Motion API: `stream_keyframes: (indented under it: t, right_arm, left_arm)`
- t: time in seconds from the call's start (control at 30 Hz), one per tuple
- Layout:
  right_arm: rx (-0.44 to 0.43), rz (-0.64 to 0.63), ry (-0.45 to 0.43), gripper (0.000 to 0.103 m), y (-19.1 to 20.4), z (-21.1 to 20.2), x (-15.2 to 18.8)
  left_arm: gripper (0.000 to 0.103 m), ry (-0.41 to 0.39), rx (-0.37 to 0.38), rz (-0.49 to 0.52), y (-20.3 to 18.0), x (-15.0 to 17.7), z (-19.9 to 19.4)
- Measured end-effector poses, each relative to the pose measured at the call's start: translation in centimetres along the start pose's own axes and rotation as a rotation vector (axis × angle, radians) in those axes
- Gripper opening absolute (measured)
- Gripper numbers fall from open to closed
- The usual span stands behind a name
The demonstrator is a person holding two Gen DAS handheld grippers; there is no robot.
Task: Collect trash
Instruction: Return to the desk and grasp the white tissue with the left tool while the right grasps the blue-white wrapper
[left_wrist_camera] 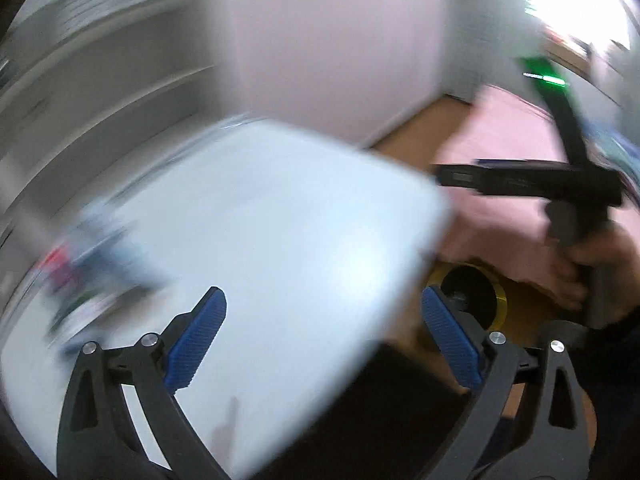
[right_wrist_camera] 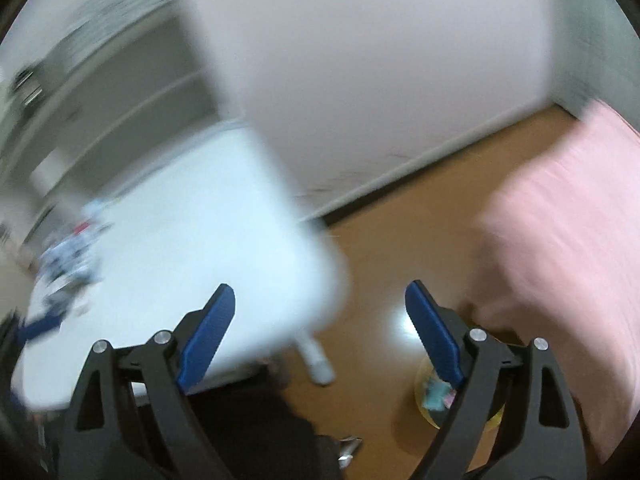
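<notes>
Both views are motion-blurred. My left gripper (left_wrist_camera: pixel 324 336) is open and empty above the near right part of a white table (left_wrist_camera: pixel 256 224). A blurred pile of wrappers and paper trash (left_wrist_camera: pixel 88 264) lies at the table's left side; it also shows in the right wrist view (right_wrist_camera: pixel 68 264). My right gripper (right_wrist_camera: pixel 320 332) is open and empty, over the table's (right_wrist_camera: pixel 168 248) right corner and the floor. A yellow bin (left_wrist_camera: pixel 476 296) stands on the floor right of the table; in the right wrist view the bin (right_wrist_camera: pixel 432 396) holds some coloured scraps. The right gripper's body (left_wrist_camera: pixel 528 184) shows in the left wrist view, held by a hand.
A pink bedspread (right_wrist_camera: pixel 568 248) fills the right side, close to the bin. The brown floor (right_wrist_camera: pixel 400 232) runs between table and bed. A white wall (right_wrist_camera: pixel 360 80) stands behind, with grey shelving (left_wrist_camera: pixel 80 80) at the left. A table leg (right_wrist_camera: pixel 316 356) stands on the floor.
</notes>
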State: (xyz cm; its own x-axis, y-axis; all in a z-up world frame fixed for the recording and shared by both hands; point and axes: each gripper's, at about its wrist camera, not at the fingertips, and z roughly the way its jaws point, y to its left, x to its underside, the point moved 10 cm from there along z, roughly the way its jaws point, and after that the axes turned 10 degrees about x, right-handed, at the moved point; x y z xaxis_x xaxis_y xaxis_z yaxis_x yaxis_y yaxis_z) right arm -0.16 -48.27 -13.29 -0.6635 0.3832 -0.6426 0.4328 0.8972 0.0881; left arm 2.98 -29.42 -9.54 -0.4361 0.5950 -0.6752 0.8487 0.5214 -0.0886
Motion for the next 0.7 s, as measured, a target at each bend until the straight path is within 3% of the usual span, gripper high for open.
stream_keyframes:
  t: [0.17, 0.3, 0.43, 0.57, 0.63, 0.7]
  right_arm:
    - [-0.267, -0.243, 0.069, 0.084, 16.3, 1.6, -2.0]
    - [-0.336, -0.413, 0.110, 0.084, 25.4, 3.6, -2.1]
    - [-0.357, -0.450, 0.159, 0.084, 29.0, 6.3, -2.4]
    - [-0.392, -0.407, 0.217, 0.082, 30.0, 8.7, -2.8]
    - [-0.407, -0.391, 0.247, 0.074, 30.9, 9.7, -2.5]
    - [-0.417, -0.387, 0.264, 0.053, 31.5, 10.1, -2.0]
  left_arm:
    - [0.095, 0.002, -0.226, -0.312, 15.8, 6.5, -6.3]
    - [0.095, -0.007, -0.292, -0.450, 22.1, 10.8, -9.5]
    - [0.095, -0.005, -0.286, -0.521, 24.9, 13.0, -10.2]
    - [0.095, 0.003, -0.257, -0.525, 25.5, 12.7, -8.9]
    - [0.095, 0.006, -0.239, -0.525, 25.7, 12.0, -8.1]
    - [0.095, 0.013, -0.231, -0.536, 26.3, 11.4, -7.2]
